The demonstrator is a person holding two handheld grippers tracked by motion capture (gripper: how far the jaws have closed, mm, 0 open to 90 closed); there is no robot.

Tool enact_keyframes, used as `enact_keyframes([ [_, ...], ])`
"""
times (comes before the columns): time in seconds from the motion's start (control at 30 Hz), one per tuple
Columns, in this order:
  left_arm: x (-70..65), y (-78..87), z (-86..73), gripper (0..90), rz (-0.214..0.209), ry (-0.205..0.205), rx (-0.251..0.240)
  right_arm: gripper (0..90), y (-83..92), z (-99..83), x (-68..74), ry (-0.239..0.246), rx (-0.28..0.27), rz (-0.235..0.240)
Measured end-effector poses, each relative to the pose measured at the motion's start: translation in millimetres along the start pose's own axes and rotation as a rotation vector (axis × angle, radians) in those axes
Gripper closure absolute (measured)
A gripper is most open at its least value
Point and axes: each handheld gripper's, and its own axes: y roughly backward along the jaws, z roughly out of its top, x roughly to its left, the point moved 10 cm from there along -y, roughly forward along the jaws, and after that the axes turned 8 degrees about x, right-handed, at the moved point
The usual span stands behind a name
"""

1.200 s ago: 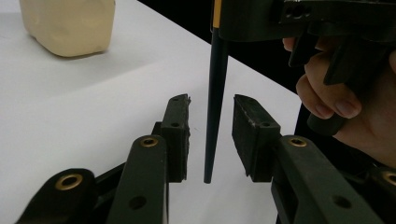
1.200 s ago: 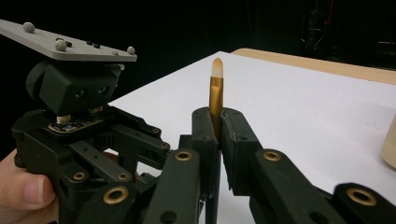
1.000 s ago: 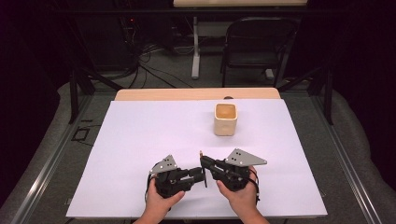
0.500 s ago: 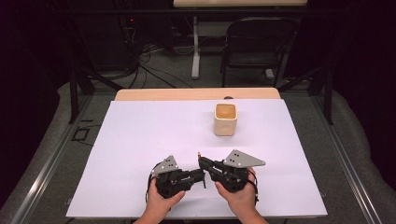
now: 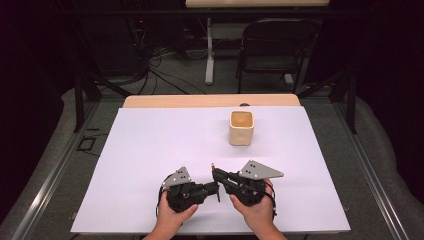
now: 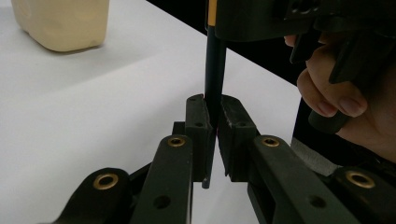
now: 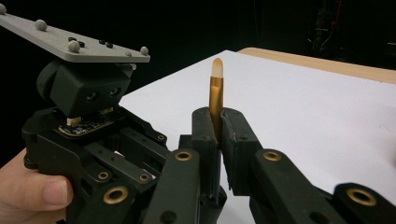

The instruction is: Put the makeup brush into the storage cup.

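A thin brush with a dark handle [image 6: 215, 70], a gold ferrule [image 7: 215, 93] and a pale tip stands between both grippers near the table's front edge. My left gripper [image 6: 215, 105] is shut on the dark handle, low on the shaft. My right gripper [image 7: 215, 116] is shut on the gold ferrule, and the pale tip sticks out past its jaws. In the high view the left gripper [image 5: 216, 189] and right gripper [image 5: 216, 174] meet nose to nose, each held in a hand, with the brush tip [image 5: 213, 165] poking up between them.
A cream square cup [image 5: 241, 127], open at the top, stands on the white sheet [image 5: 150, 145] toward the back right, and appears as the cup [image 6: 60, 21] far off in the left gripper view. A dark chair [image 5: 277, 45] stands beyond the table.
Both hands have shifted only slightly. The brush stays held between the two grippers.
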Motion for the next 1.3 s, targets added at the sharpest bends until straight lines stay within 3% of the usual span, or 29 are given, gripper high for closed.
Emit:
enact_keyframes([
  [0.8, 0.7, 1.3, -0.2, 83.3, 0.024, -0.038, 0.008, 83.3, 0.0, 0.2, -0.2, -0.011, 0.007, 0.008],
  [1.3, 4.5, 3.8, 0.5, 83.4, 0.1, -0.095, 0.023, 77.1, -1.2, 0.0, -1.2, -0.019, 0.011, 0.009],
])
